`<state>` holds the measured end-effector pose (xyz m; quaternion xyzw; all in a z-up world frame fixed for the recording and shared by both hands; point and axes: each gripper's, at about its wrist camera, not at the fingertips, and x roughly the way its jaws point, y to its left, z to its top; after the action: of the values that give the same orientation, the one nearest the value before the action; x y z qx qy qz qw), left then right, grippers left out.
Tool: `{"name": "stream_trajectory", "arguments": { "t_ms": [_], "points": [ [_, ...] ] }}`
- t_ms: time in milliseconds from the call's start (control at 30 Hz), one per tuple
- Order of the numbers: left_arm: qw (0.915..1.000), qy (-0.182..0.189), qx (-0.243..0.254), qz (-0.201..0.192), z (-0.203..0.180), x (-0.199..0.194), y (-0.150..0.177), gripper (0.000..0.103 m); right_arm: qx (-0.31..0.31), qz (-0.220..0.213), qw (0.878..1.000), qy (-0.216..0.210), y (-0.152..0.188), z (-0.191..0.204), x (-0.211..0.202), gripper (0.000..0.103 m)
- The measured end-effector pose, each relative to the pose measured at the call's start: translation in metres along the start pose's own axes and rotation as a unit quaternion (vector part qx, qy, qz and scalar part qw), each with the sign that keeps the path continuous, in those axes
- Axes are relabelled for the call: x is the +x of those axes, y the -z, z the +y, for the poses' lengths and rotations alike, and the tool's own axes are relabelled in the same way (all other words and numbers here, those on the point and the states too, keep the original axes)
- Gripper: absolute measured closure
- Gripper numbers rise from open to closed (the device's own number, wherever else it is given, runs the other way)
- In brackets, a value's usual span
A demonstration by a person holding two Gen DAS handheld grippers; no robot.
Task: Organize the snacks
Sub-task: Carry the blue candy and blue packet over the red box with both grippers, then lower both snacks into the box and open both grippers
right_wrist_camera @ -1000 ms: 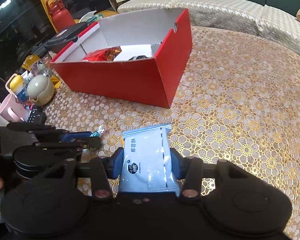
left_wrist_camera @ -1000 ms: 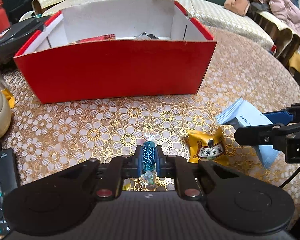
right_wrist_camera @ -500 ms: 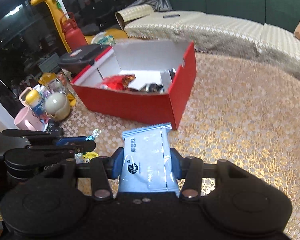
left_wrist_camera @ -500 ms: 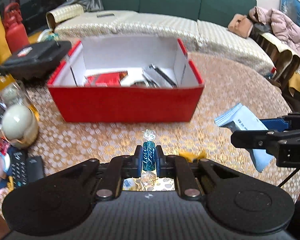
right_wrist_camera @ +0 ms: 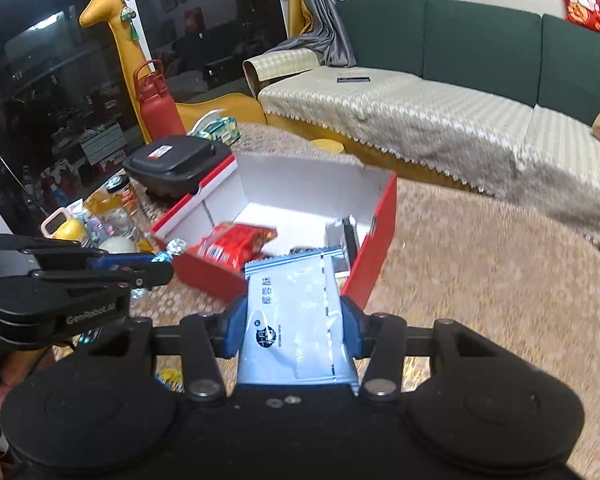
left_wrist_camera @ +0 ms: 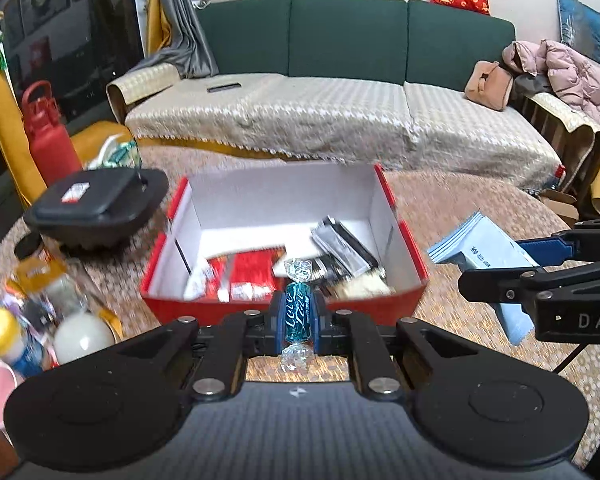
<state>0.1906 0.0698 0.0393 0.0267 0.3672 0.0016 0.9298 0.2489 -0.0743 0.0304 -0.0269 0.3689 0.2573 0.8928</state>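
My left gripper (left_wrist_camera: 297, 316) is shut on a blue wrapped candy (left_wrist_camera: 297, 312) and holds it in the air just before the near wall of the open red box (left_wrist_camera: 404, 300). My right gripper (right_wrist_camera: 292, 326) is shut on a light blue snack packet (right_wrist_camera: 296, 320), raised near the box's front right corner (right_wrist_camera: 374, 264). The packet also shows in the left wrist view (left_wrist_camera: 484, 252), and the candy in the right wrist view (right_wrist_camera: 168, 250). Inside the box lie red snack packs (left_wrist_camera: 252, 272) and silver-black packets (left_wrist_camera: 340, 244).
A black case (left_wrist_camera: 96, 204) stands left of the box. Cups, jars and a white teapot (left_wrist_camera: 82, 338) crowd the table's left edge. A yellow packet (right_wrist_camera: 170, 378) lies on the gold-patterned tablecloth (right_wrist_camera: 480, 280) under the right gripper. A sofa stands beyond the table.
Both grippers have risen and tipped to look down into the box, each still holding its snack. The box's contents have come into view.
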Motion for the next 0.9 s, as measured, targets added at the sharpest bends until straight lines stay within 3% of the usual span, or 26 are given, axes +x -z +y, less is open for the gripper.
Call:
{"name": "stream_trajectory", "arguments": {
  "t_ms": [233,433,900],
  "points": [
    [0.9996,-0.022,0.016,-0.004,0.011,0.023,-0.029,0.090,-0.008,-0.007,1.000,0.011,-0.030,-0.001,0.027,0.056],
    [0.9993,-0.034,-0.002,0.013,0.032,0.058,-0.043,0.090,-0.012,-0.004,1.000,0.014,-0.046,-0.008,0.061,0.056],
    [0.9961,-0.050,-0.012,0.072,0.050,0.135,-0.041,0.090,-0.024,0.052,0.998,0.028,-0.054,-0.018,0.148,0.056]
  ]
}}
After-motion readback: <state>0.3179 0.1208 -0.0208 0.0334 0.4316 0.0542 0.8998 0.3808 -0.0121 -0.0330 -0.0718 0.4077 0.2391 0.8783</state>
